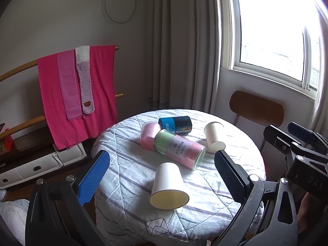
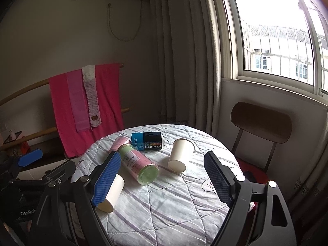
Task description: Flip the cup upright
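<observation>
Two white paper cups lie on their sides on a round table with a striped quilted cloth [image 1: 127, 184]. The near cup [image 1: 168, 186] points its open mouth toward me, between the fingers of my open left gripper [image 1: 162, 176], which hovers above it. The far cup [image 1: 214, 136] lies at the back right. In the right wrist view the far cup [image 2: 181, 154] lies ahead of my open, empty right gripper [image 2: 164, 176]. The near cup [image 2: 113, 192] is partly hidden behind the right gripper's left finger [image 2: 106, 180].
A green-and-pink cylinder [image 1: 180, 148], a pink cylinder [image 1: 148, 135] and a blue "CoolTowel" can [image 1: 175, 126] lie on their sides mid-table. A brown chair [image 1: 256, 108] stands behind the table on the right. A rack with pink towels [image 1: 78, 90] stands to the left. Curtains and a window are behind.
</observation>
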`<state>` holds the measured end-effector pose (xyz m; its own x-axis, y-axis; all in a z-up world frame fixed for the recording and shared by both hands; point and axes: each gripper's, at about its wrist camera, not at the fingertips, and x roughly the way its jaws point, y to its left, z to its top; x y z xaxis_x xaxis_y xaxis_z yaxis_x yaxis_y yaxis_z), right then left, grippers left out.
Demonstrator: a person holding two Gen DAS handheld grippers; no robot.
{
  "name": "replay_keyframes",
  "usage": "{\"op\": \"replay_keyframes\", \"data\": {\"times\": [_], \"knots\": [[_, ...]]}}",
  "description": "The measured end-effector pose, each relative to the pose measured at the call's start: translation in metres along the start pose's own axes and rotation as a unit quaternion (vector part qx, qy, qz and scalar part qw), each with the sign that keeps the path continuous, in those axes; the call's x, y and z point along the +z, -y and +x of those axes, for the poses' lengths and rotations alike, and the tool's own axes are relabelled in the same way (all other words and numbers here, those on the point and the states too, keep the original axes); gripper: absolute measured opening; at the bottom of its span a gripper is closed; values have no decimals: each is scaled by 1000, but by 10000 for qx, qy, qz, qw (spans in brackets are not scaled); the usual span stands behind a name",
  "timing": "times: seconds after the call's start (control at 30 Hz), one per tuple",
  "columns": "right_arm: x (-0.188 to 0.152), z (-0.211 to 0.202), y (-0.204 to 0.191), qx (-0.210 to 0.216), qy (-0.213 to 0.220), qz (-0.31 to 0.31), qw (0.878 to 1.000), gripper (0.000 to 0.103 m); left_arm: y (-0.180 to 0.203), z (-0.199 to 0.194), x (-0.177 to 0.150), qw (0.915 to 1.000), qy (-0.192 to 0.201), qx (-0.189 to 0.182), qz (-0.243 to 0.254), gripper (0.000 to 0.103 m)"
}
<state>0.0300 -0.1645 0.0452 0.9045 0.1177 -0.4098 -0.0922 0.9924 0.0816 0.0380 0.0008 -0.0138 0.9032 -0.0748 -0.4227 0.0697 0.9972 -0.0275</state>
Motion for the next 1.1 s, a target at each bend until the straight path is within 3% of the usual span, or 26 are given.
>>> {"op": "replay_keyframes", "data": {"times": [0.13, 0.2, 0.37, 0.5, 0.63, 0.8, 0.87, 1.1], "knots": [[2, -2, -2, -36, 167, -36, 9998, 85, -3, -3, 2, 9991, 409, -122, -62, 103], [3, -8, -4, -51, 457, -53, 9989, 85, -6, -8, 2, 9974, 687, -186, -133, 103], [3, -18, -16, -232, 980, -292, 9945, 85, -5, -5, 4, 9974, 718, 40, 56, 103], [5, -12, -24, -330, 986, -403, 9938, 85, -8, -2, 3, 9976, 654, 151, 141, 103], [5, -2, -26, -230, 742, -387, 9962, 85, -15, -1, -1, 9981, 536, 245, 157, 103], [6, 25, -29, 267, -128, -38, 9996, 85, -32, 2, -8, 9981, 369, 475, 157, 103], [5, 36, -32, 518, -458, 162, 9975, 85, -39, 4, -11, 9981, 292, 528, 112, 103], [-3, 67, -49, 780, -1365, 340, 9870, 85, -63, 17, -19, 9979, -70, 639, -32, 103]]}}
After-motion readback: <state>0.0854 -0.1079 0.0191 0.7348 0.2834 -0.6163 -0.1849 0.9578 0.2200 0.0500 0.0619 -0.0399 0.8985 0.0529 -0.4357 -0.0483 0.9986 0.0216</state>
